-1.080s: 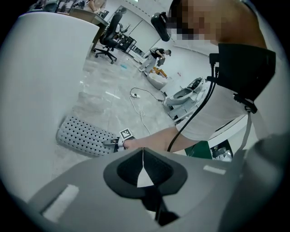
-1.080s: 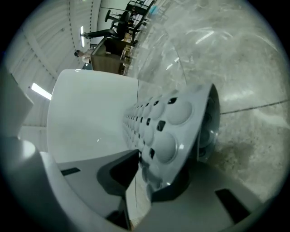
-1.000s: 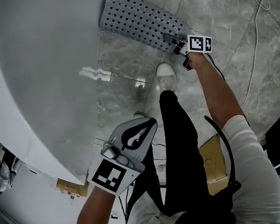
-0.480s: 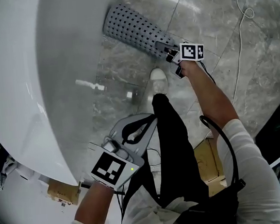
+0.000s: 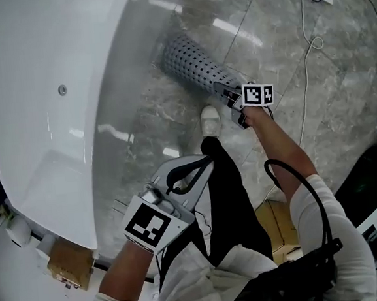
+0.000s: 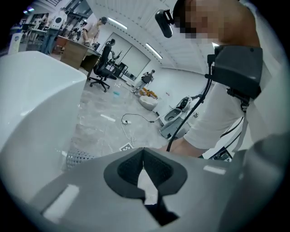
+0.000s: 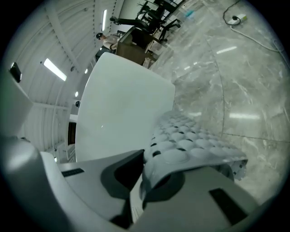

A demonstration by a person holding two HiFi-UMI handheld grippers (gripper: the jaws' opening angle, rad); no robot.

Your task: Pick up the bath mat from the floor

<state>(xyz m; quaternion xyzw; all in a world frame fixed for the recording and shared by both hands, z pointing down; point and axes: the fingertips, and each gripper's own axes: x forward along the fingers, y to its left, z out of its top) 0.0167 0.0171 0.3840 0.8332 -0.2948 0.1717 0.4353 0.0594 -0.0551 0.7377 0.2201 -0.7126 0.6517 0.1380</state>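
– Mat (image 5: pixel 197 66) first: how does it look?
– Grey and soft, with rows of small holes and round bumps, curled along its length. Its far end lies by the foot of the tub (image 5: pixel 52 93). The right gripper (image 5: pixel 229 96) pinches its near edge, jaws pressed onto it.
– The left gripper (image 5: pixel 204 161)?
– Off the tub's side, by the person's leg, jaws pressed together on nothing.
– What's in the tub?
– A small round fitting (image 5: pixel 62 90) on its white inner wall.
– The room?
– Glossy grey marble floor (image 5: pixel 283 33). A white cable (image 5: pixel 305 71) trails on it, farther from the tub than the mat. Office chairs (image 6: pixel 102 68) stand beyond the tub.
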